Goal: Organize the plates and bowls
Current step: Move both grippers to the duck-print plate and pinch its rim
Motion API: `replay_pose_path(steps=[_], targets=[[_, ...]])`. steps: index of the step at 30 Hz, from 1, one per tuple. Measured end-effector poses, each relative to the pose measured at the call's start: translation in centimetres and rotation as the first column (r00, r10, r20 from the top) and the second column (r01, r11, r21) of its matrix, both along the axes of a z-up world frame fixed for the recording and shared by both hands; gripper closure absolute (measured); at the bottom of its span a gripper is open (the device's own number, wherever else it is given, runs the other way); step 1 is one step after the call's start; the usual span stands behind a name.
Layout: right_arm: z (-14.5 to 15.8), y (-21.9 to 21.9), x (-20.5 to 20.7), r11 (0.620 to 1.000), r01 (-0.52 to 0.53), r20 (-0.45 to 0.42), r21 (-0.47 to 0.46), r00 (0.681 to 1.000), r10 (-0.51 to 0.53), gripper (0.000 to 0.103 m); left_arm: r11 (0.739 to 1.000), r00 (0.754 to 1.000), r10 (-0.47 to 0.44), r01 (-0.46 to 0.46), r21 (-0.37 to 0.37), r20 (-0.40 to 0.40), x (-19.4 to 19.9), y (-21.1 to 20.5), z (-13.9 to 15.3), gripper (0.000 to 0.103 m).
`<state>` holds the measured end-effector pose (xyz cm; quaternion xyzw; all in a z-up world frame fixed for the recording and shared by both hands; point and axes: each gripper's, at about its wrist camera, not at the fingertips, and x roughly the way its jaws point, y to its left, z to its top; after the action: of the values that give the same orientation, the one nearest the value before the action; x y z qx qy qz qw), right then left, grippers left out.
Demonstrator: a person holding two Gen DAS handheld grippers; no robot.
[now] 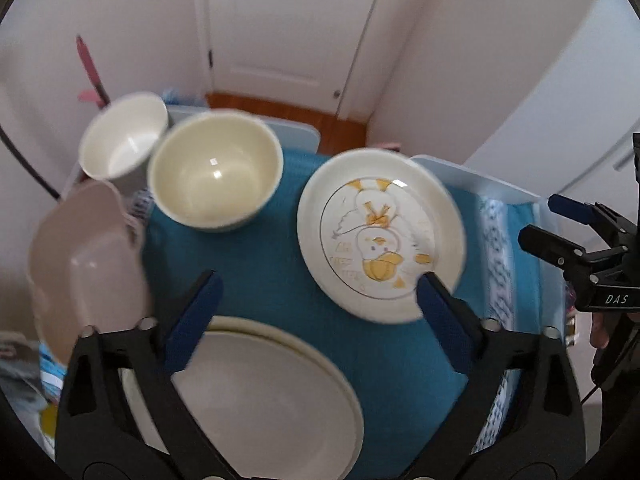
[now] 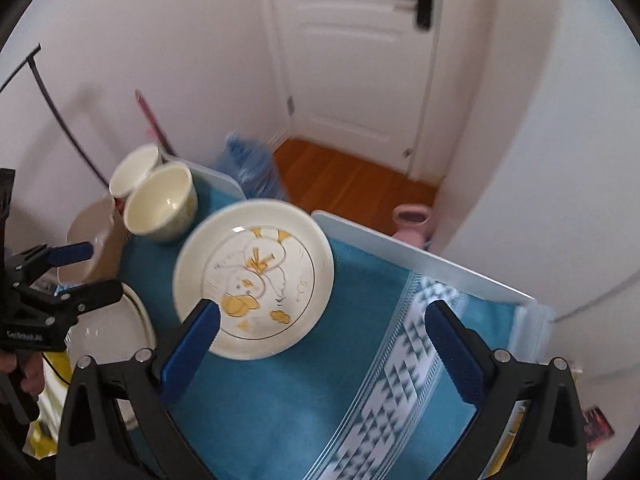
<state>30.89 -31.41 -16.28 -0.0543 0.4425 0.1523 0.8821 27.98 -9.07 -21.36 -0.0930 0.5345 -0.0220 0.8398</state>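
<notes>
**Readable lettering**

White letters "DAS" stand on the black body of the right hand-held gripper (image 1: 576,236), seen in the left wrist view. The cream round plate with a yellow duck drawing (image 1: 380,236) carries yellow writing, too blurred to read. White print on the left hand-held gripper (image 2: 76,272) is illegible.

The left gripper (image 1: 320,300) points steeply down with its jaws spread wide and nothing between the blue pads (image 1: 196,320). The right gripper (image 2: 324,340) is angled down as well, its jaws wide apart and empty. In each wrist view the other gripper shows at the frame's edge, with fingers (image 2: 24,376) of a hand on its handle.
</notes>
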Motion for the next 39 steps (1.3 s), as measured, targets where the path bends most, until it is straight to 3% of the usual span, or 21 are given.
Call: replay_pose_path(steps=[2,3,8,10,12,14,18,20,33,39], targets=[[-2.0,-0.3,2.1,0.999,-0.033,-0.051,-0.005,0.998,0.033,0.003,1.0,0.998,0.022,-0.023,-0.02,-0.056,1.2,-0.2,-2.0,0.03],[-3.1,-0.4,3.2,0.998,-0.061,-0.077,0.007,0.995,0.061,0.006,0.999,0.996,0.03,-0.033,-0.033,-0.083,1.6,-0.2,-2.8,0.032],[-7.1,-0.2,6.0,0.986,-0.146,-0.182,0.081,0.97,0.159,0.043,0.995,0.984,0.065,-0.075,-0.058,-0.166,3.2,-0.3,-6.4,0.052],[-8.1,-0.1,6.7,0.981,-0.159,-0.21,0.114,0.961,0.181,0.049,0.995,0.981,0.071,-0.082,-0.053,-0.179,3.4,-0.4,-7.1,0.053],[-8.7,0.2,7.0,0.977,-0.173,-0.216,0.123,0.956,0.197,0.055,0.995,0.98,0.077,-0.088,-0.05,-0.182,3.4,-0.5,-7.5,0.054],[-9.0,0.3,7.2,0.973,-0.186,-0.215,0.136,0.953,0.213,0.067,0.995,0.979,0.08,-0.091,-0.051,-0.186,3.4,-0.6,-7.8,0.07],[-9.2,0.5,7.5,0.967,-0.208,-0.202,0.148,0.951,0.236,0.078,0.994,0.982,0.076,-0.088,-0.061,-0.173,3.2,-0.8,-7.7,0.081],[-9.3,0.8,7.6,0.962,-0.221,-0.2,0.158,0.947,0.25,0.087,0.993,0.981,0.084,-0.097,-0.068,-0.173,3.1,-0.8,-7.7,0.082],[-9.4,0.4,6.2,0.961,-0.231,-0.159,0.151,0.954,0.254,0.087,0.999,0.992,0.044,-0.043,0.012,-0.117,2.5,-2.7,-6.6,0.082],[-7.7,0.1,4.2,0.965,-0.213,-0.113,0.155,0.966,0.232,0.087,1.0,0.998,0.015,-0.014,0.021,-0.055,1.3,-3.5,-4.1,0.082]])
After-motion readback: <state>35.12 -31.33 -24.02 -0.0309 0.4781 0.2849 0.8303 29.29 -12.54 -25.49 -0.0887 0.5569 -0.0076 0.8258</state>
